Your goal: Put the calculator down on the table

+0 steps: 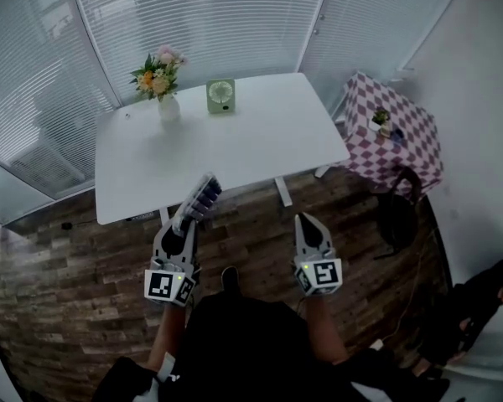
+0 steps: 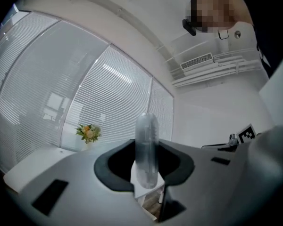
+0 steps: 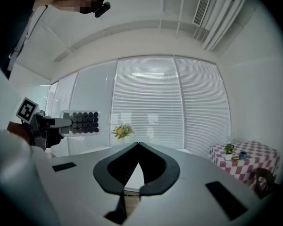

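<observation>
In the head view the calculator [image 1: 203, 198], pale with rows of dark keys, juts forward from my left gripper [image 1: 188, 219], which is shut on its near end. It hangs above the wooden floor, just short of the white table's [image 1: 251, 145] front edge. The left gripper view shows the calculator [image 2: 146, 149] edge-on and upright between the dark pads [image 2: 114, 166]. My right gripper [image 1: 307, 221] is level with the left one, to its right; its jaws [image 3: 137, 145] meet at the tips with nothing between them. The right gripper view also catches the calculator [image 3: 82, 122] at the far left.
A vase of flowers [image 1: 161, 82] and a small green clock [image 1: 220, 95] stand at the table's far side. At the right is a small table with a checked cloth [image 1: 398, 141], with a black bag [image 1: 397, 216] in front of it. Window blinds wall in the far side.
</observation>
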{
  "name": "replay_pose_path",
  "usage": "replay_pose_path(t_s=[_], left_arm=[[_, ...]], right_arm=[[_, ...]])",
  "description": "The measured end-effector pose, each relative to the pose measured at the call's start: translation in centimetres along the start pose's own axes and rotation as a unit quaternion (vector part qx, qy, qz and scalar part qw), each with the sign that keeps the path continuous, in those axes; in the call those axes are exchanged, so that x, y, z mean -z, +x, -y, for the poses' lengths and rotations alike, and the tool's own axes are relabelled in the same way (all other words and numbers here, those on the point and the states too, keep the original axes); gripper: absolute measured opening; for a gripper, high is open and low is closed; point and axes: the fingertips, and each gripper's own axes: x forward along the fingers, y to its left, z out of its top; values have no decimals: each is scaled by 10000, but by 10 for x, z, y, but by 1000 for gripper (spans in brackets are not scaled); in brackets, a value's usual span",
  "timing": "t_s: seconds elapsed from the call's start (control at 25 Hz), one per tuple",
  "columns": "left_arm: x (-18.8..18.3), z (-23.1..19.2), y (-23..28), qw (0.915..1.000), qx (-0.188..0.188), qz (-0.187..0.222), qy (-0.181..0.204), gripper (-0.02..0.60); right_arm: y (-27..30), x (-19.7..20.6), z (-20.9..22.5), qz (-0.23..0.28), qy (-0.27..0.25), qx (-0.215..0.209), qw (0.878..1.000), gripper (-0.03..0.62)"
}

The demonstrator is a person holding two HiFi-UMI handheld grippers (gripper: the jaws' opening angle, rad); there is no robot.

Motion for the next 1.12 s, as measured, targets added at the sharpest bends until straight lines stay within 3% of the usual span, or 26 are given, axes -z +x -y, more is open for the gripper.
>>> replay_pose_path(t_s=[0.28, 0.56, 1.12], left_arm=[[-1, -22, 32, 9997, 219, -74, -80, 103], [10, -30, 48, 9994, 189, -206, -208, 103], [1, -44, 106, 9998, -89, -65, -166, 103]], right_arm=[[37, -5, -6, -2, 509, 171, 9986, 5], [56, -6, 7, -32, 584, 244, 9980, 5], [125, -15, 35, 97, 536, -219, 9983, 5]])
